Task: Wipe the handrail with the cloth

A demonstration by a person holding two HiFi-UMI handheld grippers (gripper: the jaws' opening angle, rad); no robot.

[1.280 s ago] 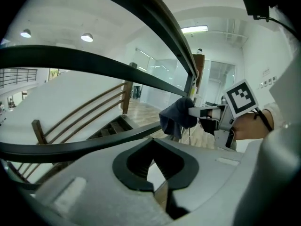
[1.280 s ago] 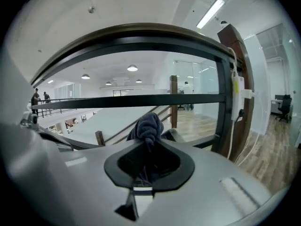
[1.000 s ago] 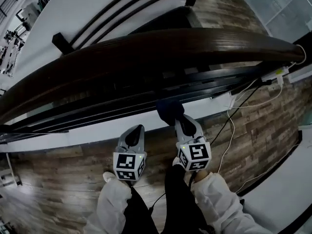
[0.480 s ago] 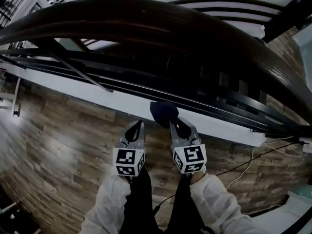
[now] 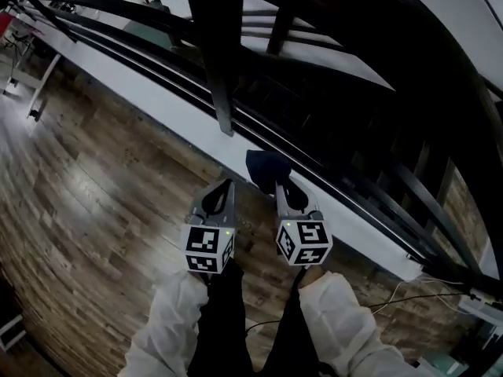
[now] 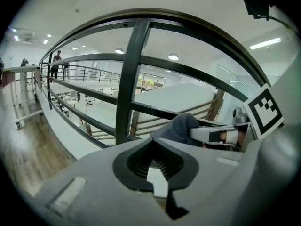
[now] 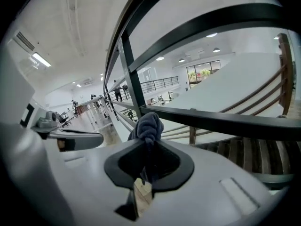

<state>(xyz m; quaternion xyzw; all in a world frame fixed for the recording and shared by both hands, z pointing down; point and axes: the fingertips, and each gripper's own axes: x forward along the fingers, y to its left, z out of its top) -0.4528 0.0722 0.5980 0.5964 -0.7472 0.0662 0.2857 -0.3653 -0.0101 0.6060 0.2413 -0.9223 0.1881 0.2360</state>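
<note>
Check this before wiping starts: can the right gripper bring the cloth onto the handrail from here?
Probably yes, once raised. The right gripper, jaws shut on the cloth, hangs low by the railing bars, below the handrail. Nothing shows between it and the handrail on the person's side.

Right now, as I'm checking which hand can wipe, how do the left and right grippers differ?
The right gripper is shut on a bunched dark blue cloth; the left gripper is shut on nothing. In the head view the right gripper's cloth overlaps the white ledge under the black railing; the left gripper's tip lies over brown plank floor. Both are grey with marker cubes.
</note>
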